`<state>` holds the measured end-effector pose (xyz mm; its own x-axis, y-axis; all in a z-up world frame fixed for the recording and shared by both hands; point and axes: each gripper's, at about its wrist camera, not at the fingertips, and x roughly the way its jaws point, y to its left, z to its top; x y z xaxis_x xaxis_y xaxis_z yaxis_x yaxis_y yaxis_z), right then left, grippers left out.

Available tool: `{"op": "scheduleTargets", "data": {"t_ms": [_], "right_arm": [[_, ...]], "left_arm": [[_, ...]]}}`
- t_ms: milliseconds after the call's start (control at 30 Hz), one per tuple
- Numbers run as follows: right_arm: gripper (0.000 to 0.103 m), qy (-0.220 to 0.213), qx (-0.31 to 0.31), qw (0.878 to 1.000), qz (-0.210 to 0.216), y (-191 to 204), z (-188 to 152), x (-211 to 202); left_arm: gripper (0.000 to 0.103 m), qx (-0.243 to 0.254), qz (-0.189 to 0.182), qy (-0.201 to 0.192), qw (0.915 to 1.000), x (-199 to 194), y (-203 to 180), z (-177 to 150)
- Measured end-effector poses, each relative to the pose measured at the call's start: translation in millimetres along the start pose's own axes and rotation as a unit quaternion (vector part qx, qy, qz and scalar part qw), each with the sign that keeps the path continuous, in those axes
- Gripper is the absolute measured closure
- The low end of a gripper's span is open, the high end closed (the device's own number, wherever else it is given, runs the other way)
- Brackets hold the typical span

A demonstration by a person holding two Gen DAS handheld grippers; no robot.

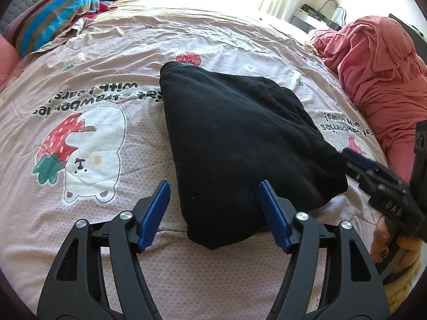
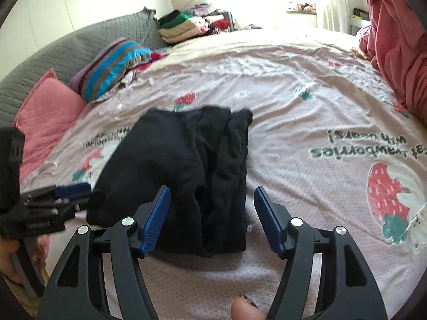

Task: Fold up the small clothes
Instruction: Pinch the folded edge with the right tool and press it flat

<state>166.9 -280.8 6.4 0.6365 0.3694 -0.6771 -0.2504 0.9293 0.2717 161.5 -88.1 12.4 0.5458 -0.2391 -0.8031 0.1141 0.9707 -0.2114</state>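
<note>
A black garment lies folded into a rough wedge on the printed bed sheet. My left gripper is open, its blue pads standing on either side of the garment's near corner without pinching it. In the right wrist view the same black garment shows several lengthwise folds. My right gripper is open over its near edge, with the cloth lying loose between the pads. Each gripper shows in the other's view: the right gripper sits at the garment's right corner, the left gripper at its left corner.
A salmon-pink heap of cloth lies along the bed's right side. A striped pillow and a pink pillow rest against the grey headboard. Folded clothes are stacked at the far end. A thumb shows at the bottom.
</note>
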Motion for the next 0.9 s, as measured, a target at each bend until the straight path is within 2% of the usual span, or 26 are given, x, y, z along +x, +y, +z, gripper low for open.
{"op": "scheduleTargets", "data": {"t_ms": [67, 133, 167, 233, 333, 433, 500, 567, 633, 767, 900], "right_arm": [[0.039, -0.011, 0.003, 1.0, 0.012, -0.9, 9.3, -4.1], [0.04, -0.015, 0.008, 0.999, 0.035, -2.5, 24.3, -1.2], [0.045, -0.014, 0.011, 0.999, 0.04, -2.7, 31.1, 2.8], [0.053, 0.008, 0.008, 0.998, 0.055, -1.9, 48.4, 21.2], [0.058, 0.049, 0.012, 0.997, 0.066, -1.3, 66.5, 53.2], [0.059, 0.084, 0.022, 0.995, 0.044, -8.2, 76.3, 88.0], [0.067, 0.106, 0.034, 0.993, 0.038, -13.7, 77.0, 108.4], [0.095, 0.116, 0.04, 0.991, 0.049, -15.5, 77.1, 119.9], [0.096, 0.106, 0.038, 0.992, 0.051, -14.5, 76.9, 115.2], [0.097, 0.047, 0.008, 0.998, 0.044, -8.0, 83.1, 82.7], [0.097, 0.066, -0.015, 0.998, 0.003, -7.1, 76.4, 97.6]], "left_arm": [[0.036, 0.001, 0.001, -0.008, 1.0, -3.4, -1.5, 0.0], [0.029, 0.003, 0.005, -0.022, 0.9997, -7.6, -4.0, 1.1], [0.029, 0.006, 0.008, -0.03, 0.9995, -9.7, -5.6, 2.2], [0.022, 0.011, 0.012, -0.036, 0.9992, -10.7, -9.3, 5.6], [0.02, 0.014, 0.008, -0.032, 0.9993, -6.9, -13.3, 9.7], [0.02, 0.02, 0.01, -0.02, 0.9995, 2.9, -16.3, 11.8], [0.02, 0.022, 0.011, -0.008, 0.9997, 11.0, -17.0, 11.3], [0.02, 0.02, 0.006, -0.004, 0.9998, 15.2, -16.7, 9.7], [0.019, 0.016, 0.002, -0.006, 0.9999, 15.7, -15.4, 9.9], [0.019, 0.025, -0.001, -0.012, 0.9996, 13.8, -20.0, 9.0], [0.018, 0.027, -0.003, -0.004, 0.9996, 19.6, -24.7, 6.6]]}}
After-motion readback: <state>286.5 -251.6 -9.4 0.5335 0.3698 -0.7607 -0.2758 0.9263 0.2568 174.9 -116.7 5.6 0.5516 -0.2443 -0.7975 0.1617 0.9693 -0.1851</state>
